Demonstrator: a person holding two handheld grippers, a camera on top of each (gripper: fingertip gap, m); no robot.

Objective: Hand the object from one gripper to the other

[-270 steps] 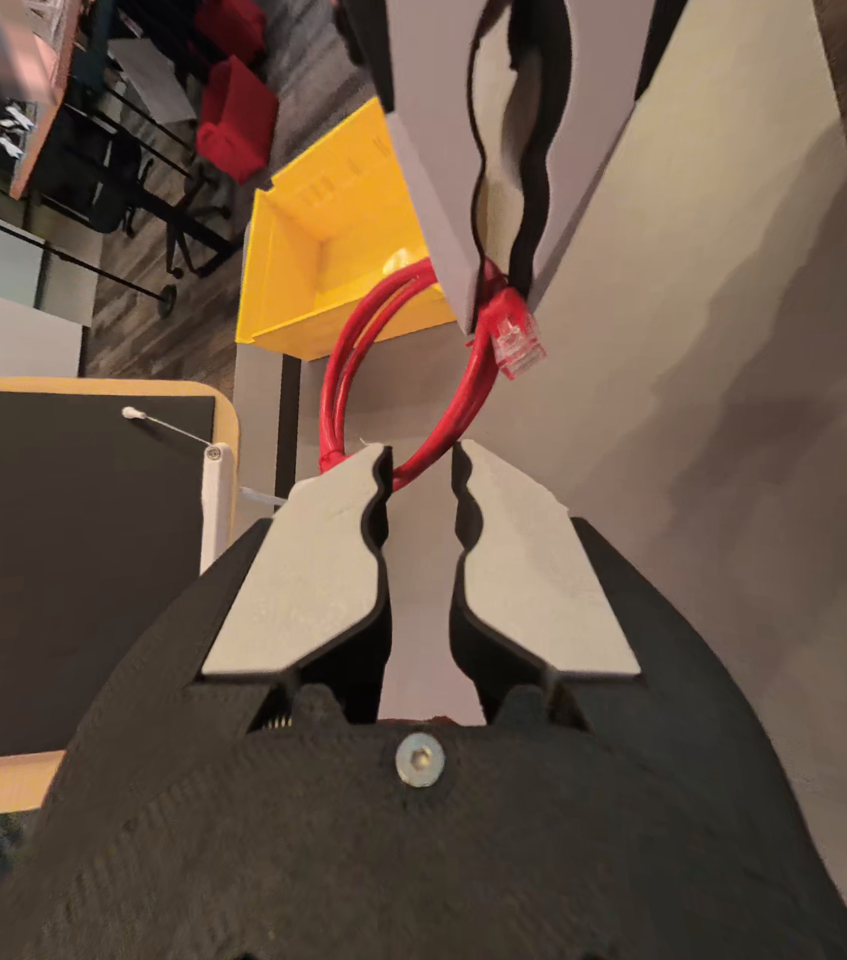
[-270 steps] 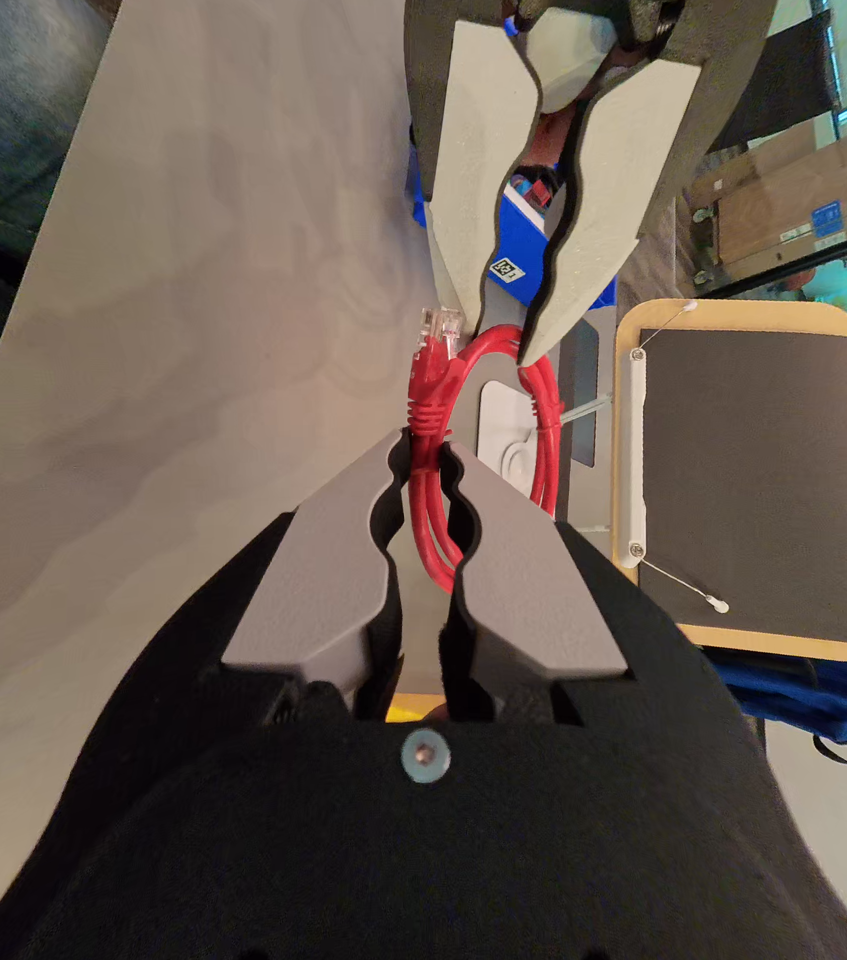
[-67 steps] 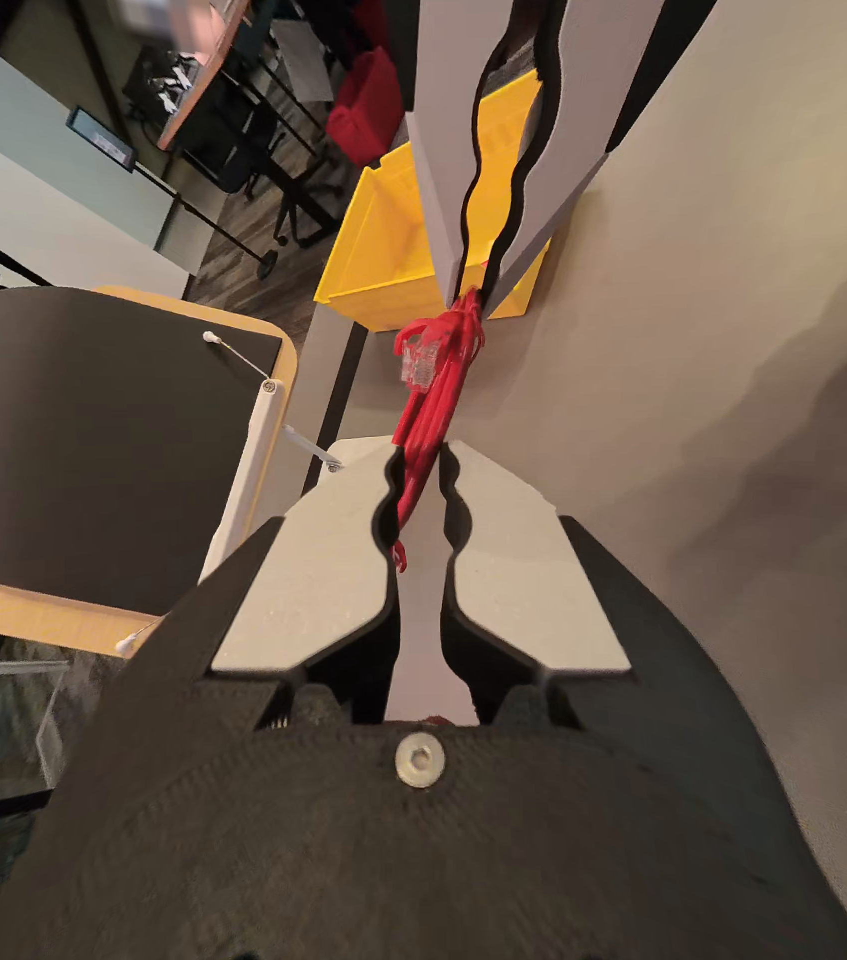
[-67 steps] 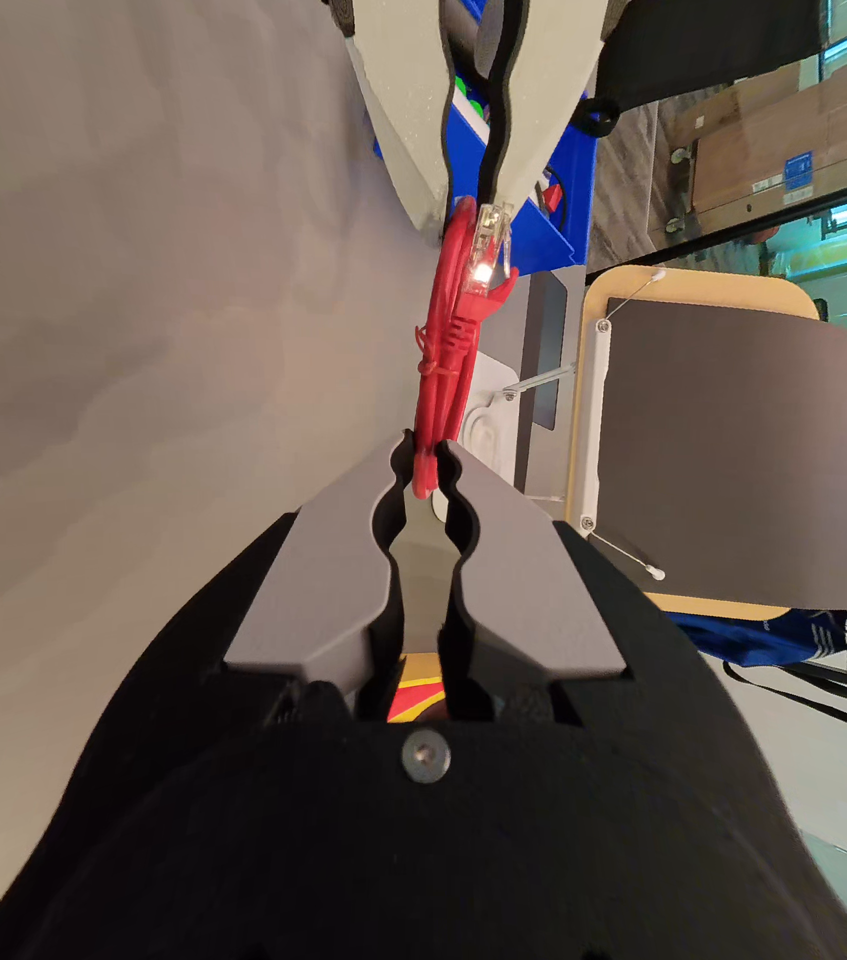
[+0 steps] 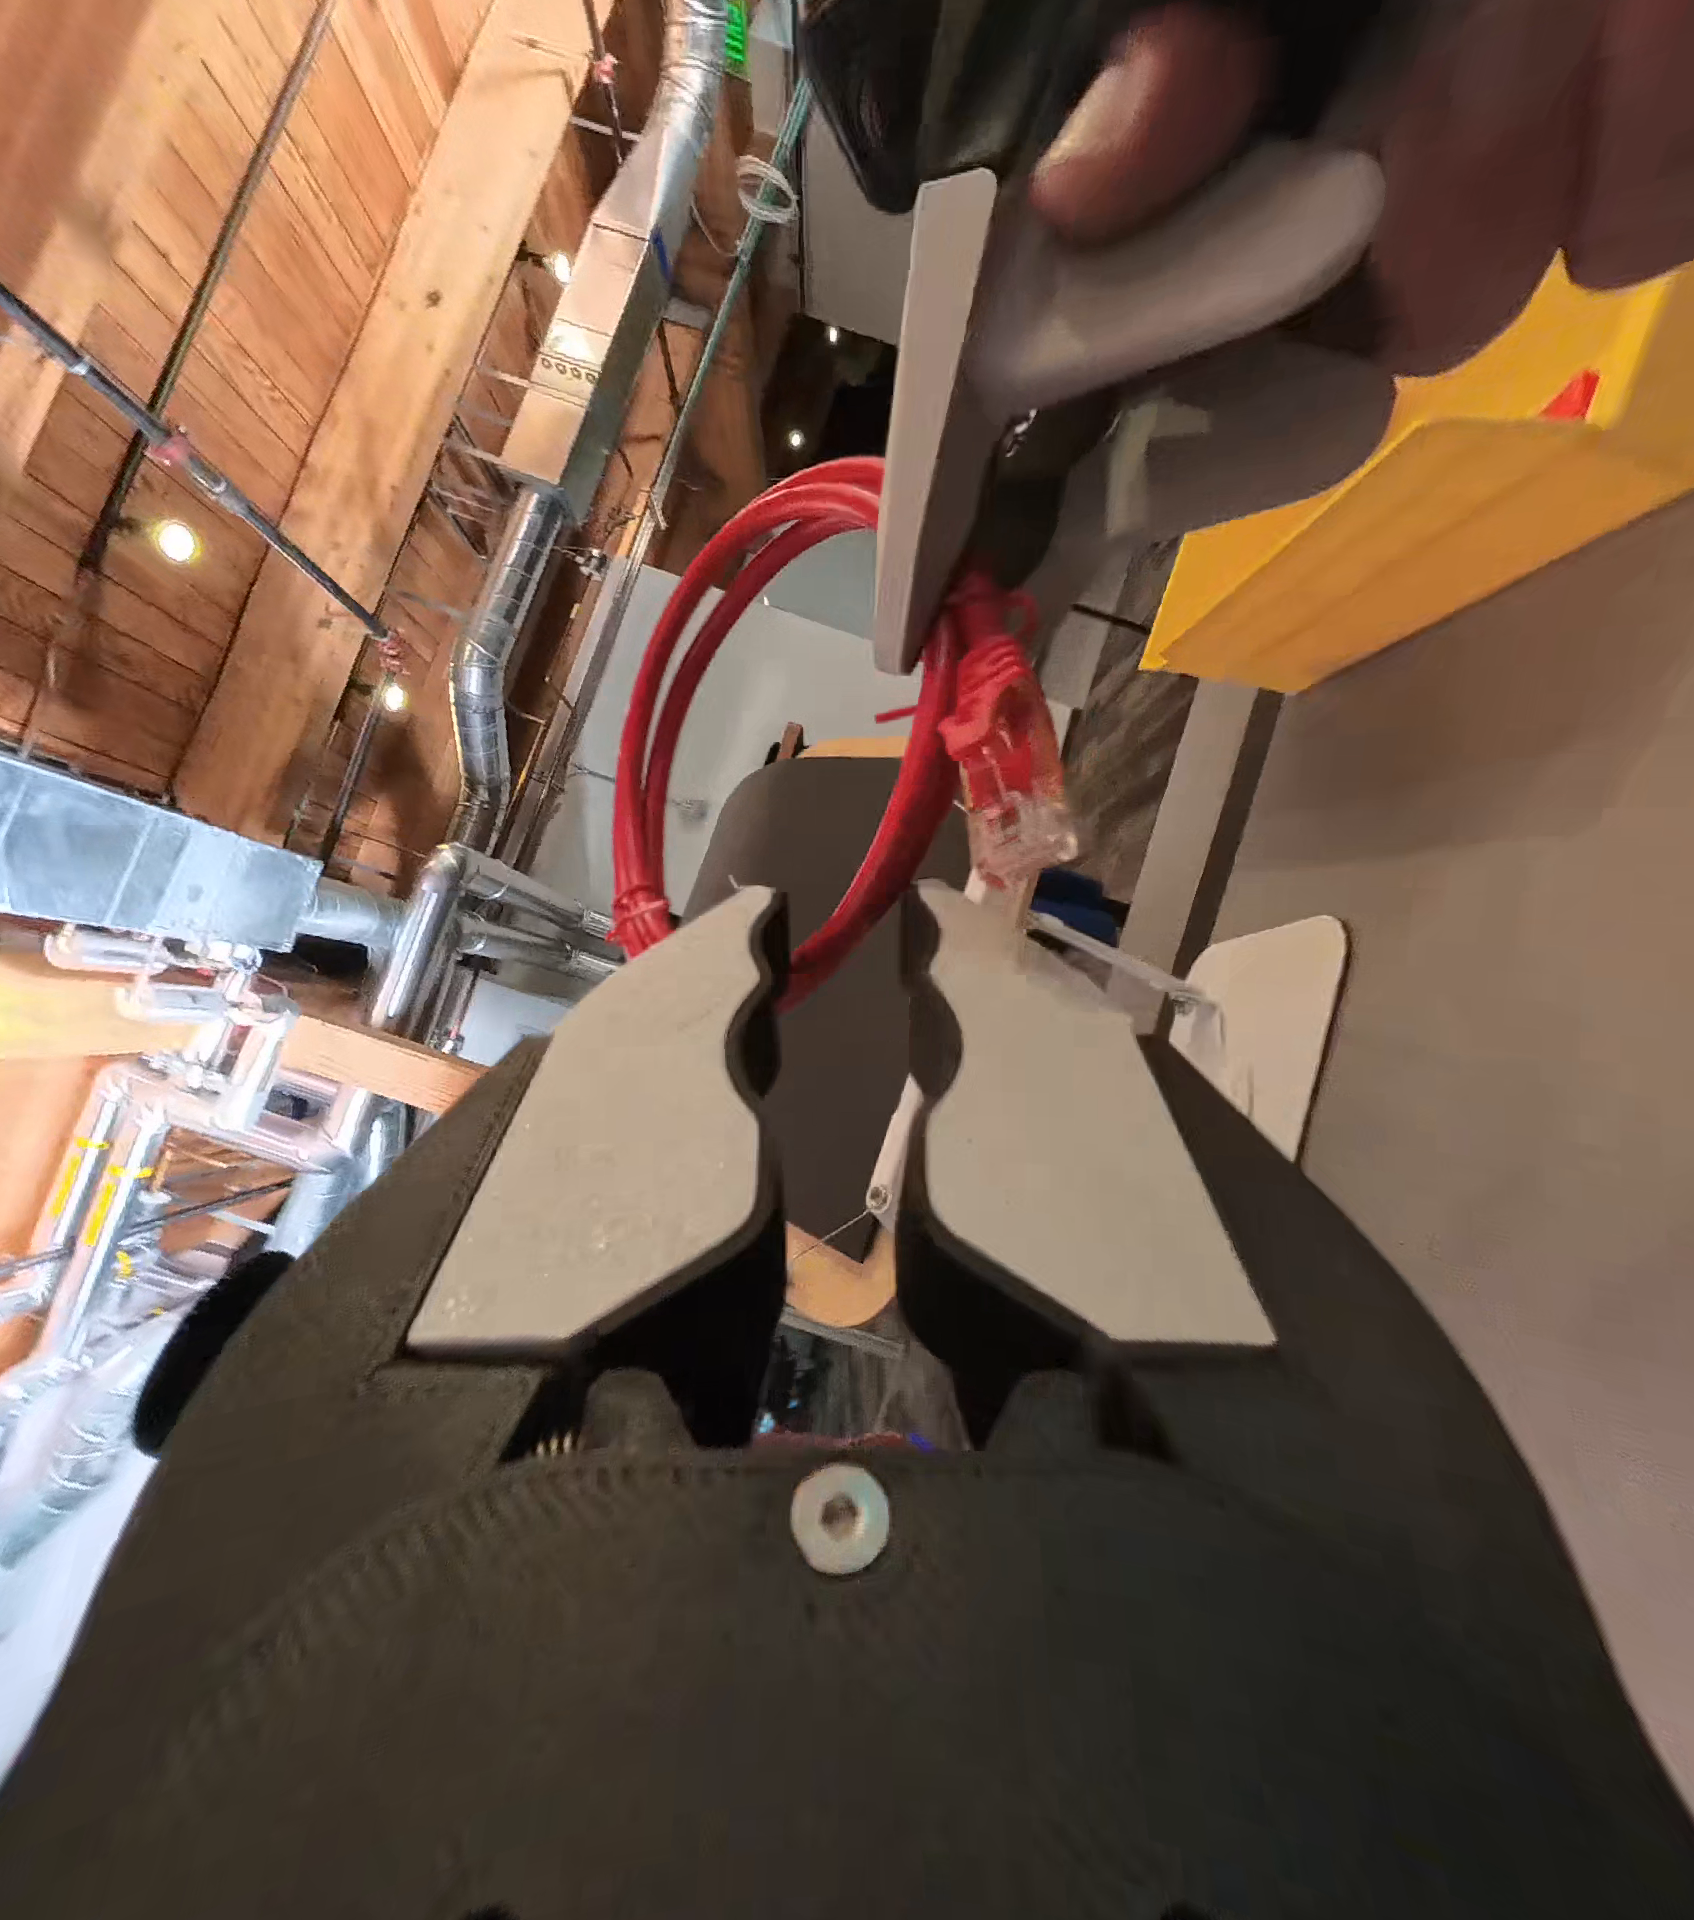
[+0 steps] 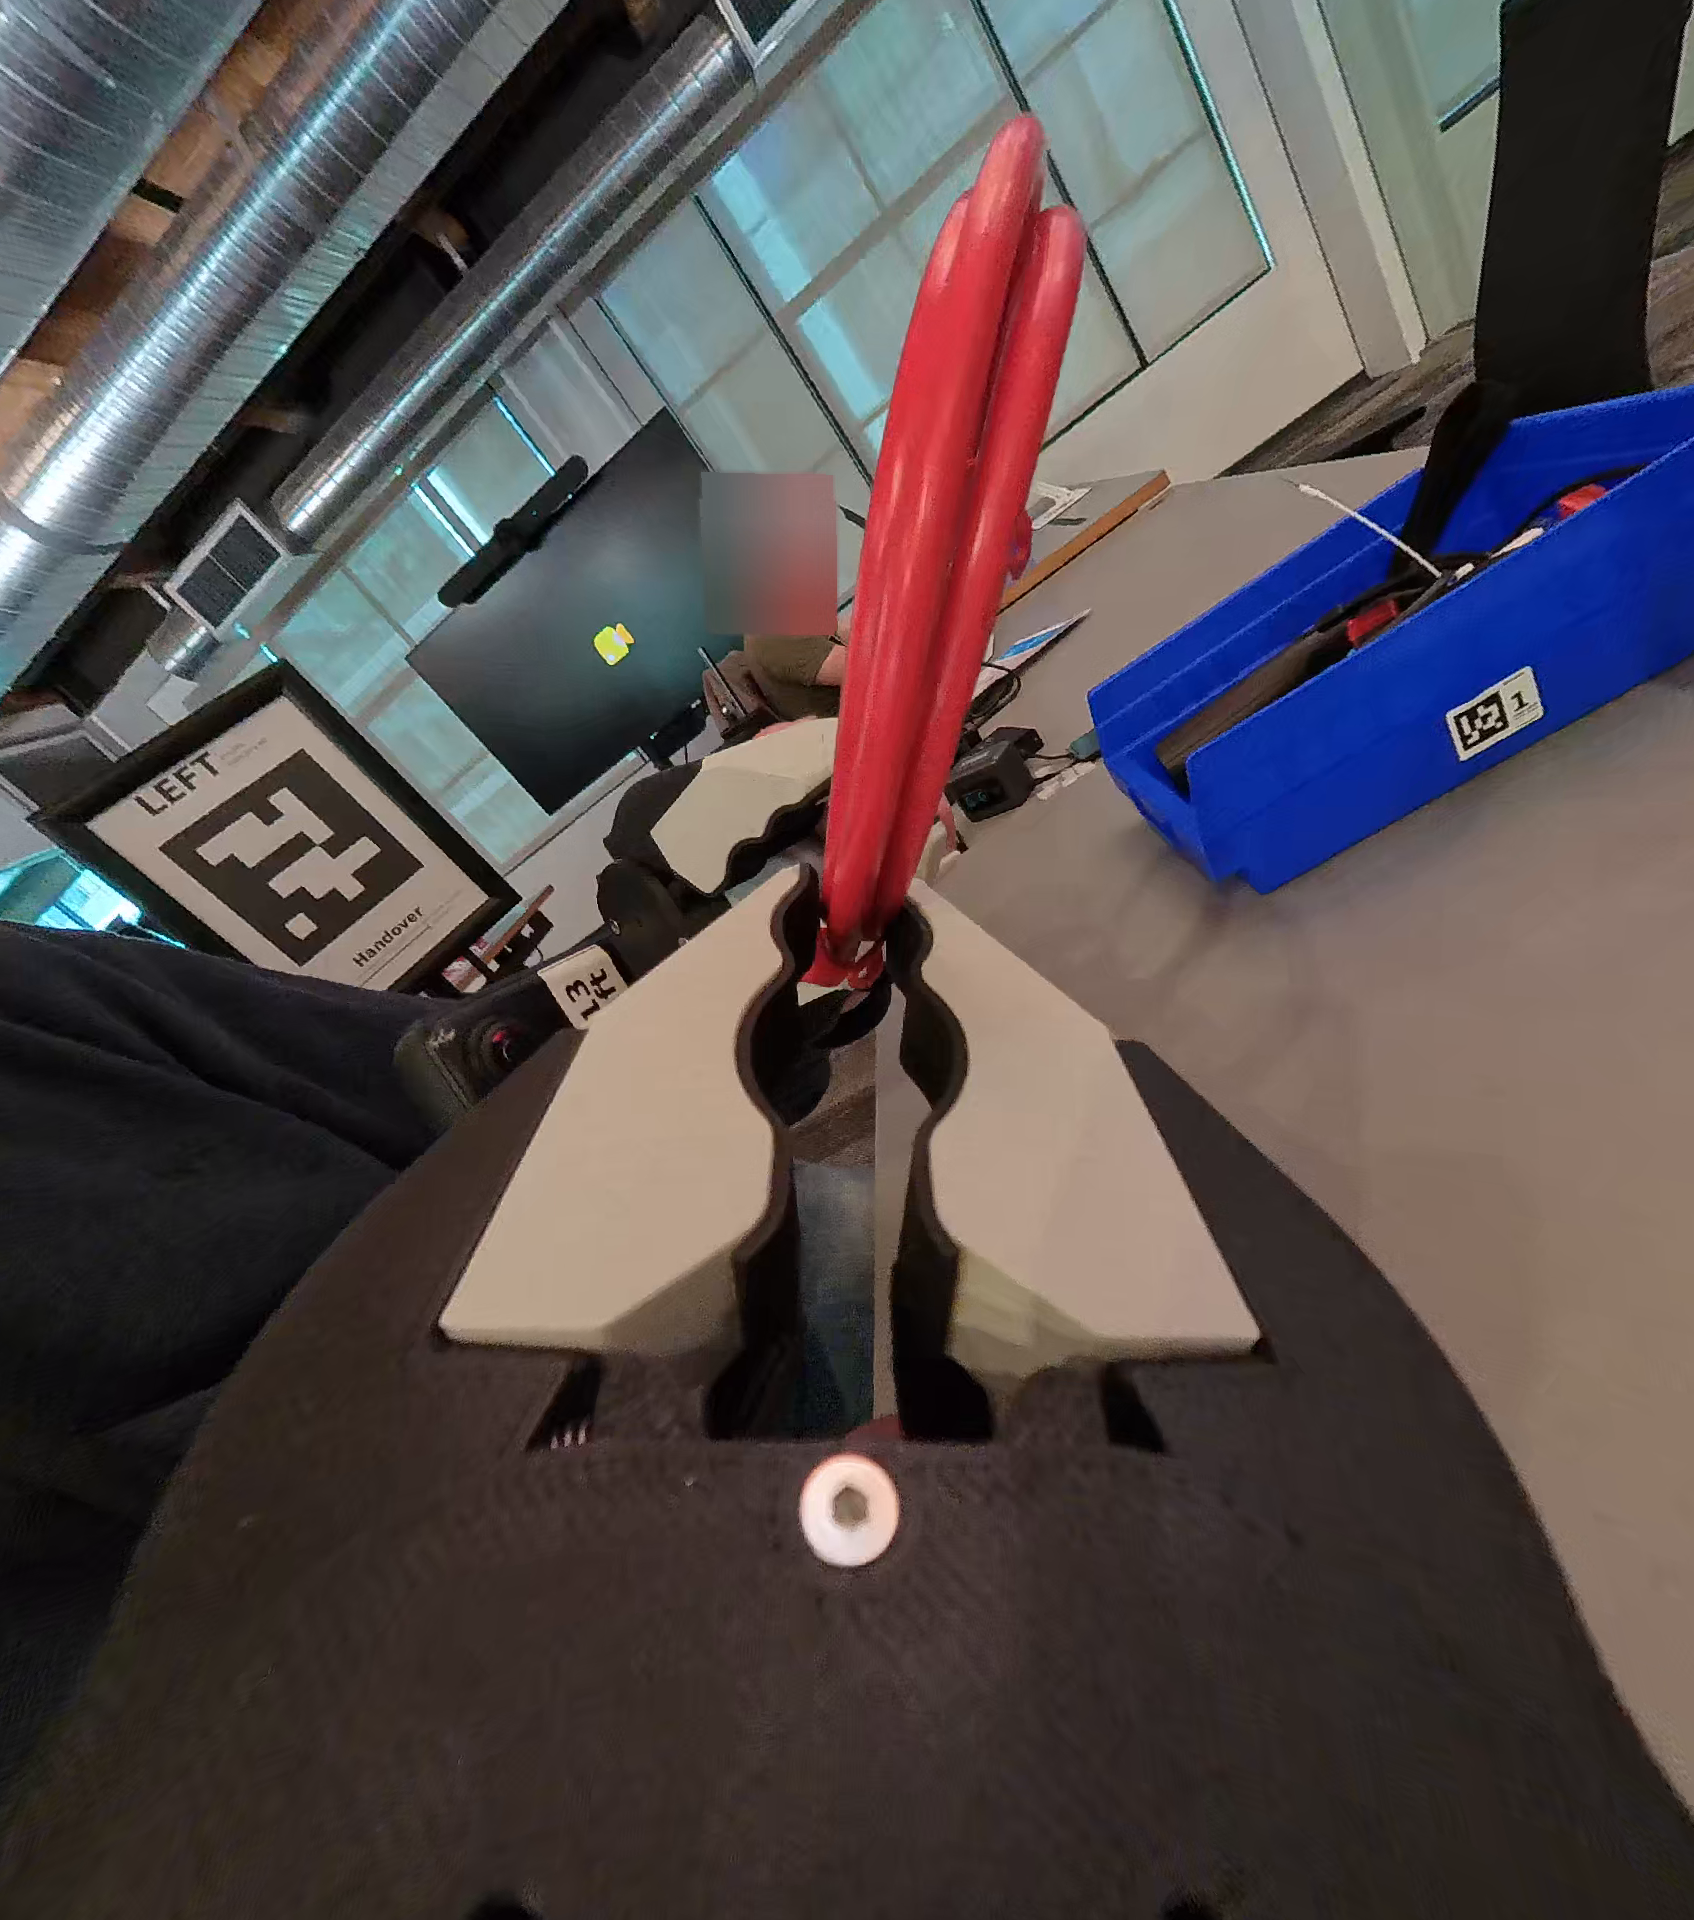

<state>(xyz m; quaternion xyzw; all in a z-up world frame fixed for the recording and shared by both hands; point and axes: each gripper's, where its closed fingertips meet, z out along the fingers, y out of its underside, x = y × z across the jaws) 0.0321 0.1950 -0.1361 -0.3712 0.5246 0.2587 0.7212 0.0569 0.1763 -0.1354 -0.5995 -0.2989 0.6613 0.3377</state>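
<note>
The coiled red cable [image 6: 936, 540] stands nearly upright, long axis running straight out from the right tool [image 6: 848, 920], pinched at its tips. Left of it stands a framed sign bearing a printed marker [image 6: 277, 836]; right, a labelled blue bin [image 6: 1445, 665] on the bench [image 6: 1445, 1091]. The left tool [image 5: 848, 909] is spread, the coil's lower loop passing between its fingers.

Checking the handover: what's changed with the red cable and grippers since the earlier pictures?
Both grippers have tilted up from the table toward the ceiling, carrying the red cable along. The left gripper has opened slightly wider; the coil merely passes between its fingers. Unchanged: the right gripper stays shut on the cable.
</note>
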